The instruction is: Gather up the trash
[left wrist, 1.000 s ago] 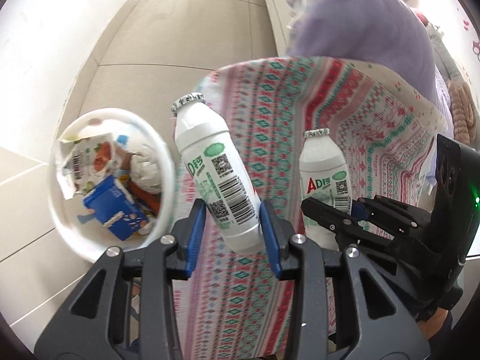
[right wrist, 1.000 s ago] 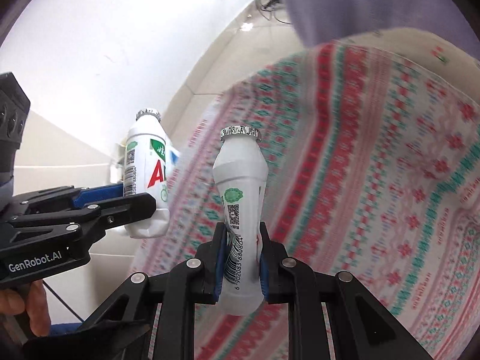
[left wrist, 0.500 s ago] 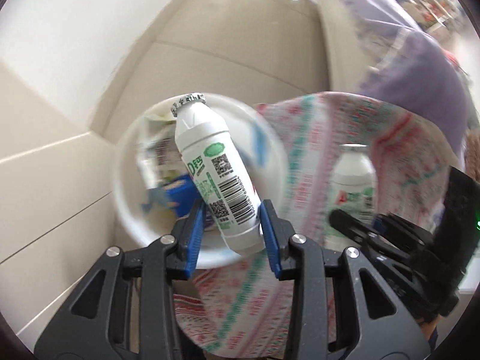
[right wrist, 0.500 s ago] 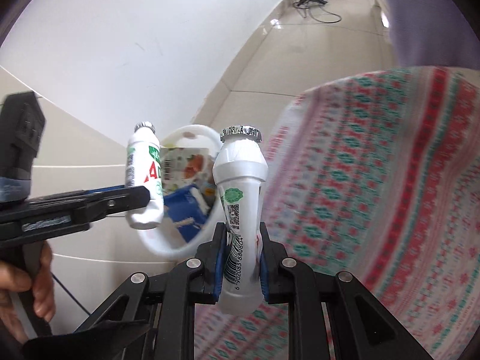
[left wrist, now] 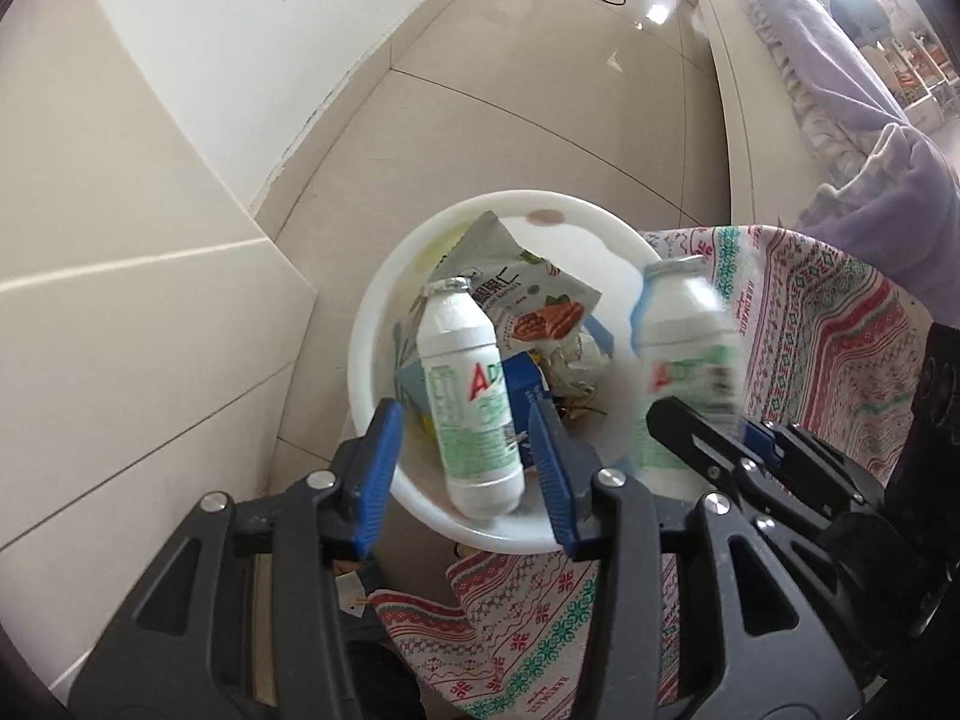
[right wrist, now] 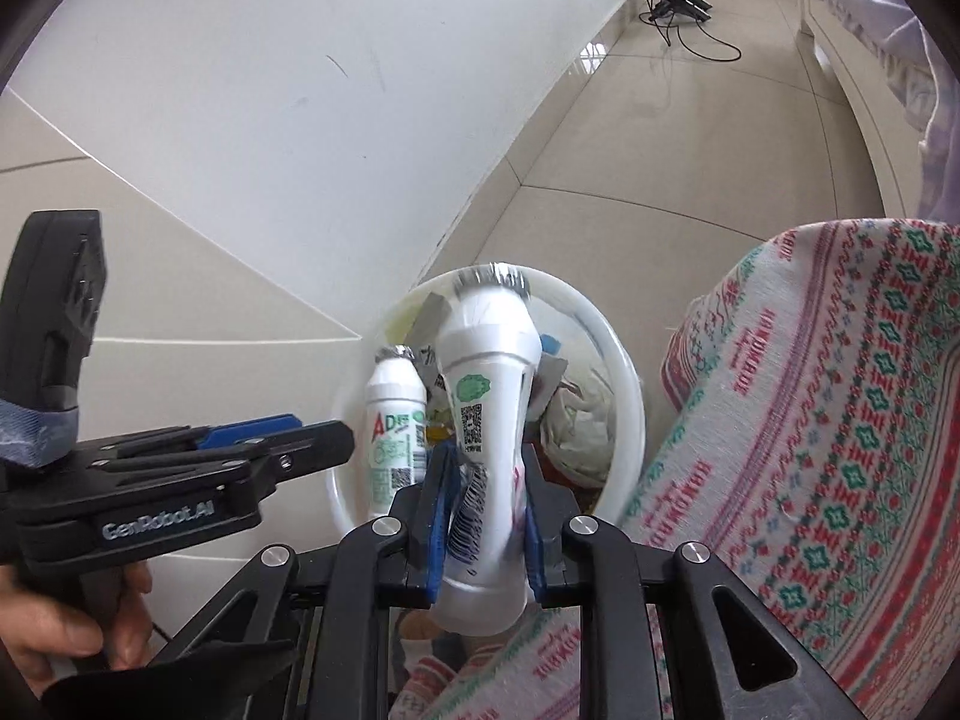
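One patterned cloth (left wrist: 840, 324) borders one white bin (left wrist: 384, 300) of wrappers. Two white bottles: one (left wrist: 474, 402) drops loose between the left gripper's (left wrist: 471, 468) just-widened jaws; the right gripper (right wrist: 486, 516) clamps the other (right wrist: 489, 420).

Left wrist view: looks steeply down along its own fingers, close above the white bin (left wrist: 384, 294) at frame centre; wall at left, patterned cloth (left wrist: 828, 324) at right.
Right wrist view: looks down and forward, close above the bin (right wrist: 624, 372) at centre; floor runs to upper right.
Shared: bin, cloth (right wrist: 840, 420), tiled floor.
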`<state>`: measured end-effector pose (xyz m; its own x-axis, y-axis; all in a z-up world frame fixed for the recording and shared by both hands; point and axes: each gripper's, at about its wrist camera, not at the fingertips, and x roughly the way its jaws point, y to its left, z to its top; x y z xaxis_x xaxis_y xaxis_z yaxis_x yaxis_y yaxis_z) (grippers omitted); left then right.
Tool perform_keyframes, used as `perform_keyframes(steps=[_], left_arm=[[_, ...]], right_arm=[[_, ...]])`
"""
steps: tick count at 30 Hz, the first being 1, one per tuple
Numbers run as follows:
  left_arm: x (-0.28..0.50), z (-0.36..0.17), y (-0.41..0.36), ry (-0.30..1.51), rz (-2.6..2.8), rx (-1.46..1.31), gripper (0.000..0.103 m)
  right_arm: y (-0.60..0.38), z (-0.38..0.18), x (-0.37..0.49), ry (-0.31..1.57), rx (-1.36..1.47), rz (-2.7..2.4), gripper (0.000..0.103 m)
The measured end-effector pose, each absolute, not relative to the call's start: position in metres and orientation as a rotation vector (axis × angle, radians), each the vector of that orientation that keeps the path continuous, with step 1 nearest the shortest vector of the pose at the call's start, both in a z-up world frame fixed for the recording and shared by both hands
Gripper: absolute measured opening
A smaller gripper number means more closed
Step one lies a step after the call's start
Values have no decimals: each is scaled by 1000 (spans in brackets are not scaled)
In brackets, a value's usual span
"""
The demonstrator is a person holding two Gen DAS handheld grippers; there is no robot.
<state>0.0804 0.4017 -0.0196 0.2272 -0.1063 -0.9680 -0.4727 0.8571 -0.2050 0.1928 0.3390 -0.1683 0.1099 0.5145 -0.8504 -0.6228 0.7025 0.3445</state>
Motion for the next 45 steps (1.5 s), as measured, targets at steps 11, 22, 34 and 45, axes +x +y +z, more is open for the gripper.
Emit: perform_keyframes(steps=[11, 22, 34, 45], left_arm=[[68, 2, 394, 1314, 300, -466, 50], [6, 92, 321, 1119, 320, -403, 78], [-97, 114, 205, 920, 351, -160, 97], [-115, 127, 167, 828, 405, -63, 97]], right_arm=[[331, -180, 188, 1211, -91, 784, 23], [231, -77, 121, 995, -95, 757, 51], [76, -1, 1, 727, -168, 653, 81], [41, -1, -30, 674, -209, 610, 84]])
